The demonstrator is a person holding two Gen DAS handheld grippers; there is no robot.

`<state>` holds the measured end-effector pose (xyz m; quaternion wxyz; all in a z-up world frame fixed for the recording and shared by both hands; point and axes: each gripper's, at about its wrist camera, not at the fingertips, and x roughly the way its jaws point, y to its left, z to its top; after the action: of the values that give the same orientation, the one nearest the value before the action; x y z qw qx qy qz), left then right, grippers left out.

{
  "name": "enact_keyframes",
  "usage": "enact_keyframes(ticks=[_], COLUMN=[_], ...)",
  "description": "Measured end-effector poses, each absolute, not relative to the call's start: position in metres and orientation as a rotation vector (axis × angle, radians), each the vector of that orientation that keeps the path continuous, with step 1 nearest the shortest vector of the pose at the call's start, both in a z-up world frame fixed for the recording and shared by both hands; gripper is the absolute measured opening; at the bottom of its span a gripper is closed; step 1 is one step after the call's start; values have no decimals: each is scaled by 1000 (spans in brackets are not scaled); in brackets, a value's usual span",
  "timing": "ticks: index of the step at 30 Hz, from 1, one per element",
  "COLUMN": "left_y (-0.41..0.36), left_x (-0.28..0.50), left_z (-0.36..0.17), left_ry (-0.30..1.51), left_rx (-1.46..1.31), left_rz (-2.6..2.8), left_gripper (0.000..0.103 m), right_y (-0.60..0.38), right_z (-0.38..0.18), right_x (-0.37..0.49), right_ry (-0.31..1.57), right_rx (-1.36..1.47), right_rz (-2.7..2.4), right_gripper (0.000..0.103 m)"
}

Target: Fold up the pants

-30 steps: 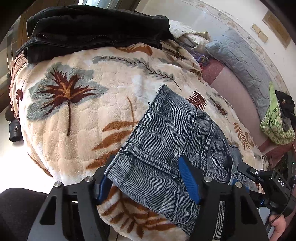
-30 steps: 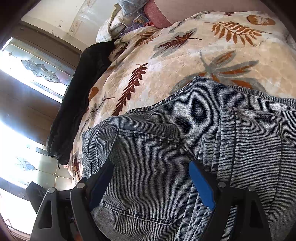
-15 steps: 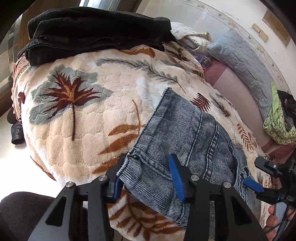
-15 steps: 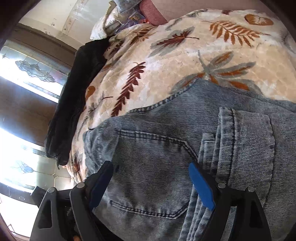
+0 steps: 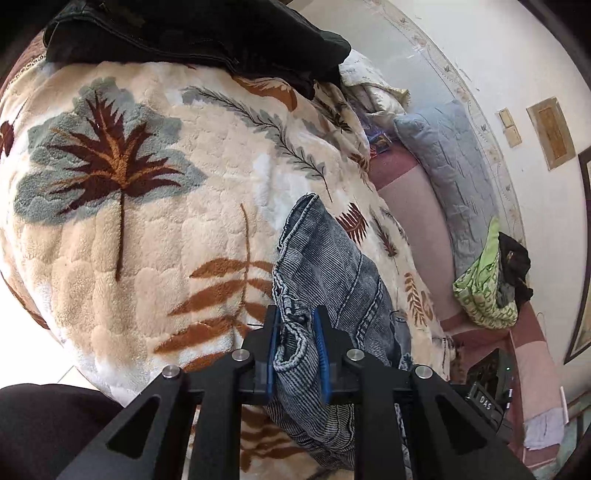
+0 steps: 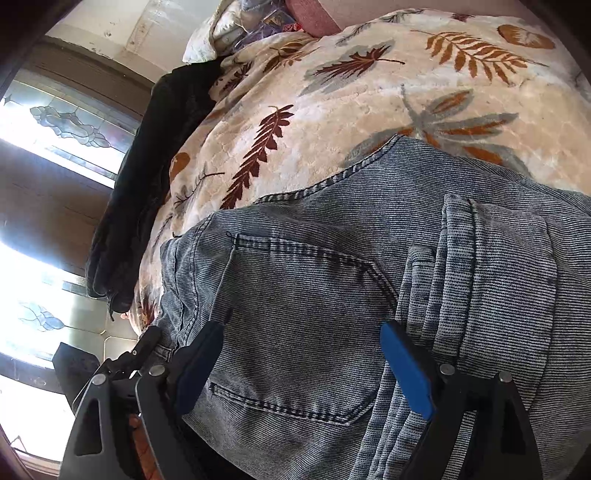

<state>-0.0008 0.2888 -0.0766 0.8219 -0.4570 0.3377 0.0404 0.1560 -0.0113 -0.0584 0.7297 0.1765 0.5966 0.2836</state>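
Pinching ribbed, faded denim pants (image 5: 325,266) waistband, left gripper (image 5: 297,350) jaws just closed.

The lower part of the jeans (image 5: 332,280) is hidden behind the left gripper (image 5: 297,354) and cut off by the bottom edge. The dark clothes (image 5: 192,33) are cropped at the top. The rest of the jeans is cut off at the right in the right wrist view.
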Motion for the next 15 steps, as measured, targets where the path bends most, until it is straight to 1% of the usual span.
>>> enact_keyframes(ticks=[7, 8, 9, 10, 11, 12, 15], left_y=[293, 294, 297, 301, 304, 305, 301], left_x=[-1, -2, -2, -4, -6, -8, -18], left_z=[-79, -81, -84, -89, -93, -91, -79], left_ry=[726, 735, 743, 755, 746, 724, 710], left_rx=[-1014, -1027, -1046, -1072, -1114, -1130, -1096], left_rz=[72, 80, 103, 123, 115, 100, 160], left_gripper=[18, 20, 26, 50, 63, 66, 70], right_y=[-14, -15, -15, -15, -15, -15, -13], right_z=[-61, -60, -60, -60, -60, -60, -60], right_x=[154, 153, 154, 154, 154, 154, 153], right_ry=[1283, 1284, 1286, 1287, 1288, 1287, 1278], right_rx=[403, 405, 408, 412, 415, 415, 404], right_rz=[666, 667, 668, 669, 670, 671, 680], right_gripper=[91, 91, 92, 92, 92, 92, 94])
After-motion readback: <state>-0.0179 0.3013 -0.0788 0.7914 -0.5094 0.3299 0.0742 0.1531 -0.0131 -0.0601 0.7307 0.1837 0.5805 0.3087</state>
